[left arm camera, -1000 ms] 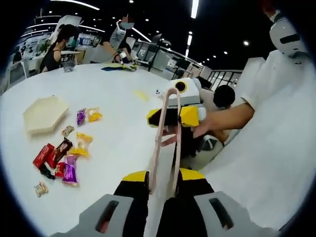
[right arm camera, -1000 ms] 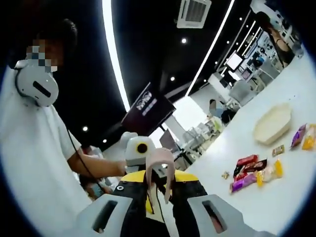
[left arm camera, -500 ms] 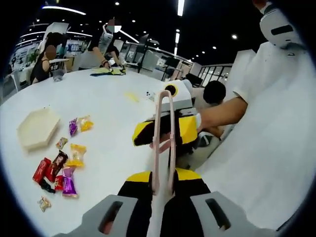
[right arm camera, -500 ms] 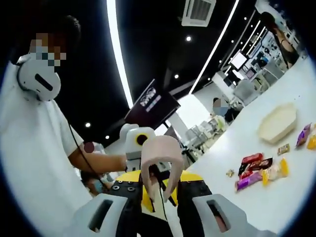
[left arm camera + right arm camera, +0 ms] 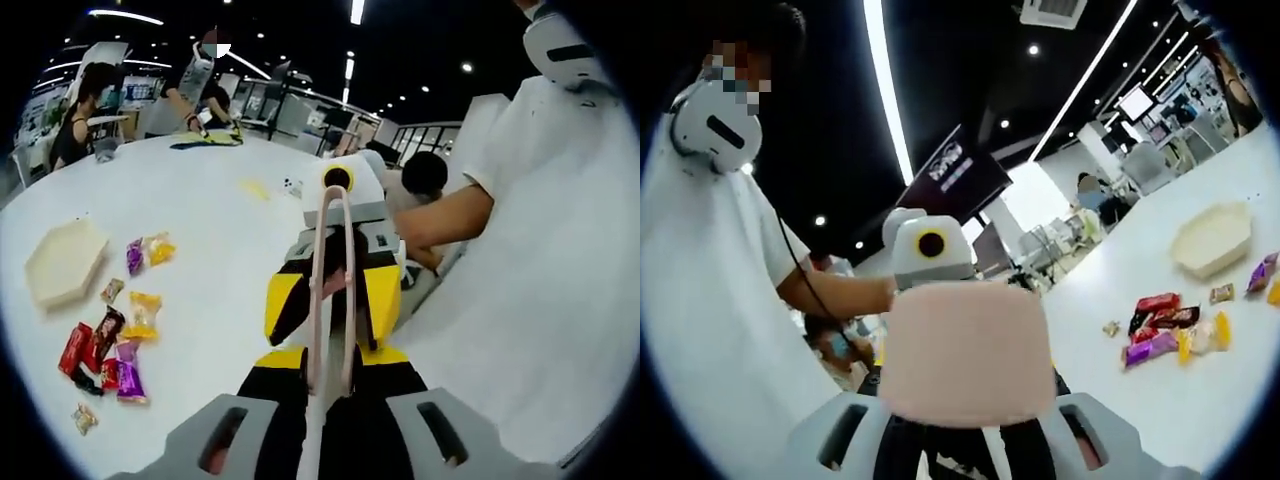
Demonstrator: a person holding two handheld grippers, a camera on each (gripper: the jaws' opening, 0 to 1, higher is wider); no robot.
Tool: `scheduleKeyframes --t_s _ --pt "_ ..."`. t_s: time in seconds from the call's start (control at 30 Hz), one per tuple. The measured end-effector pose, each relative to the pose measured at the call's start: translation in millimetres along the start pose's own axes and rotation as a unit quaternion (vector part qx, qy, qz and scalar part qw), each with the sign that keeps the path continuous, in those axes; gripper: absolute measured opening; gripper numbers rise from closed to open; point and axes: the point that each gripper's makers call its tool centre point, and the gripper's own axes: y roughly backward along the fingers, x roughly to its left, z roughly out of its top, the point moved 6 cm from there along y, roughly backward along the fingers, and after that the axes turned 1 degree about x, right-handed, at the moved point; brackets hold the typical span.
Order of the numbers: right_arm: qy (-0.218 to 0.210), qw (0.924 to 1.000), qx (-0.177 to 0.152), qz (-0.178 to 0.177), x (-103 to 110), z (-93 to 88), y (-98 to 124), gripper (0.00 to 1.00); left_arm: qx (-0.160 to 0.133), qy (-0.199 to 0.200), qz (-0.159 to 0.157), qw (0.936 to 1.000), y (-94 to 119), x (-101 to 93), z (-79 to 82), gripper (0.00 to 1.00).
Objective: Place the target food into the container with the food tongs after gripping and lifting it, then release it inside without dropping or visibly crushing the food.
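Pink food tongs (image 5: 332, 280) run forward from my left gripper (image 5: 330, 357), which is shut on their arms. My right gripper (image 5: 333, 300), yellow and black, faces it, its jaws standing either side of the tongs' looped end, open. In the right gripper view that looped end (image 5: 965, 355) sits very close and hides my own jaws. Several wrapped sweets (image 5: 110, 345) lie on the white table (image 5: 220, 220), red, purple and yellow. A cream hexagonal tray (image 5: 62, 262) lies just beyond them, with nothing visible in it. Sweets (image 5: 1170, 335) and tray (image 5: 1212, 238) are far right in the right gripper view.
A person in a white shirt (image 5: 540, 250) holds the grippers beside the table's near edge. Other people (image 5: 80, 120) sit at the table's far side. Small yellow and white items (image 5: 265, 187) lie mid-table.
The right gripper has slid further along the tongs toward the left gripper, so the looped end now looms large in its view. The left gripper still holds the tongs.
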Motion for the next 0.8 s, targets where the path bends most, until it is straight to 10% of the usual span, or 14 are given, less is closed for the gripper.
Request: scheduleKeyframes --t_s 0.8 --pt "0.0 0.9998 -0.007 -0.019 -6.2 6.3 7.0 0.28 0.029 0.008 -0.008 0.9995 -2.9 2.2 1.3 0.16"
